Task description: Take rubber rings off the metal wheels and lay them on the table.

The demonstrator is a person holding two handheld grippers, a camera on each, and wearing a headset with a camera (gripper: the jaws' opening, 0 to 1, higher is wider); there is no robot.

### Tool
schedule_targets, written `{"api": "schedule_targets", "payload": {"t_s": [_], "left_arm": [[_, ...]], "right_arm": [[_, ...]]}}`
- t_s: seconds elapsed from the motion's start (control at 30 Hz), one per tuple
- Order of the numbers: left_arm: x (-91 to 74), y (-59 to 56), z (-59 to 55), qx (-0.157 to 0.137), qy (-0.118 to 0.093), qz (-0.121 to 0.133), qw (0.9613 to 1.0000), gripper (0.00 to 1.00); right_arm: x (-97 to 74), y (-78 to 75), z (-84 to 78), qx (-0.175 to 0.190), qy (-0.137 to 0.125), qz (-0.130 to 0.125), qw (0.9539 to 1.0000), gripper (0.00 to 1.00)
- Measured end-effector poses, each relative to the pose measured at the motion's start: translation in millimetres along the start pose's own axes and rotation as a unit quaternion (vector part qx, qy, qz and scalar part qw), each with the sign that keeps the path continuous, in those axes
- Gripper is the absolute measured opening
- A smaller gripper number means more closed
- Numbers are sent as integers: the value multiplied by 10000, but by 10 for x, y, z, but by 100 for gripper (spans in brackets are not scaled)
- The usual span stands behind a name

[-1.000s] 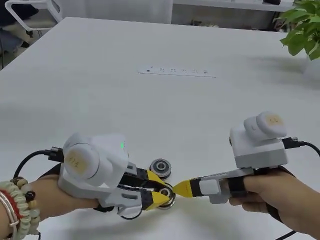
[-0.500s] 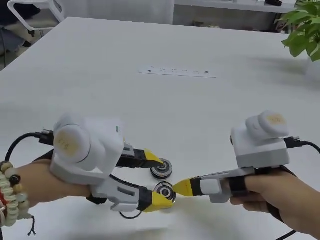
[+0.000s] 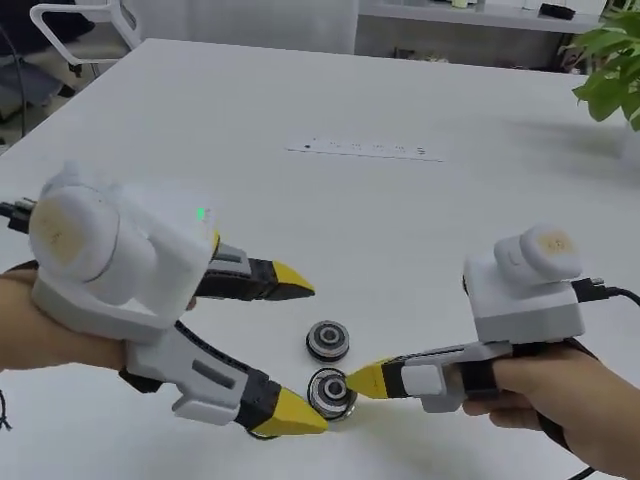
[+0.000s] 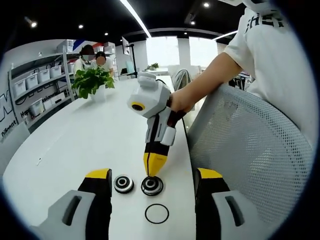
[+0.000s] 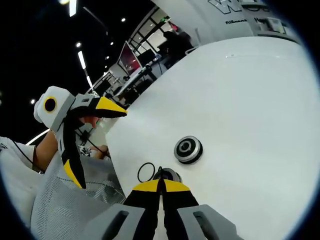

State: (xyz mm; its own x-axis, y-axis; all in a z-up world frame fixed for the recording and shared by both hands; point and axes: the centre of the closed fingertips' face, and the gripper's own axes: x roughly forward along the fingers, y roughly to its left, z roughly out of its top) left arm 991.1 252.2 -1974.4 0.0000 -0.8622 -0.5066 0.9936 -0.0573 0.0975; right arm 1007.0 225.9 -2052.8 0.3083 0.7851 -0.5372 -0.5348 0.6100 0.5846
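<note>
Head view: the left gripper [image 3: 292,350] hangs above the tabletop [image 3: 420,220] with its fingers spread wide and nothing between them. The right gripper [image 3: 362,378] has its fingers pressed together, gripping nothing. Its tip rests on the near wheel [image 3: 328,390]. The far wheel [image 3: 328,340] sits just behind, apart from it.

Left gripper view: 1 ring [image 4: 156,213] lies flat and loose on the tabletop, just in front of the near wheel and between the 2 open fingers. The 2 wheels stand side by side, with the right gripper's tip down on the hub of the near wheel.

Right gripper view: the shut fingers hide part of the near wheel, so whether it still wears rubber is hard to say. The far wheel's dark rim suggests that it does.

The step looks like pinning 1 wheel while the other gripper strips it. To do that well, keep the right tip firm on the hub so the wheel cannot roll. Bring 1 left finger low against the rim, catch only the rubber, and peel it up and outward. Lay it beside the loose ring.
</note>
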Motion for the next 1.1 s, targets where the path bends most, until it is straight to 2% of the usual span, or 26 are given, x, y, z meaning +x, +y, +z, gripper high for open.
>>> {"api": "schedule_targets", "payload": {"t_s": [0.13, 0.47, 0.87, 1.1], "left_arm": [[-171, -11, 2, 73, 78, 144, 9998, 70], [-507, 10, -105, -148, 118, 641, 9978, 72], [-719, -59, -339, -583, 195, 1039, 9927, 73], [-781, -99, -421, -918, 67, 1284, 9874, 73]], "right_arm": [[-10, 2, 19, 17, -43, 10, 10000, 0], [-53, 14, 85, 21, -196, 22, 9998, 0], [-159, 54, 220, -345, -391, -50, 9986, 0], [-166, 94, 228, -682, -334, -108, 9971, 0]]}}
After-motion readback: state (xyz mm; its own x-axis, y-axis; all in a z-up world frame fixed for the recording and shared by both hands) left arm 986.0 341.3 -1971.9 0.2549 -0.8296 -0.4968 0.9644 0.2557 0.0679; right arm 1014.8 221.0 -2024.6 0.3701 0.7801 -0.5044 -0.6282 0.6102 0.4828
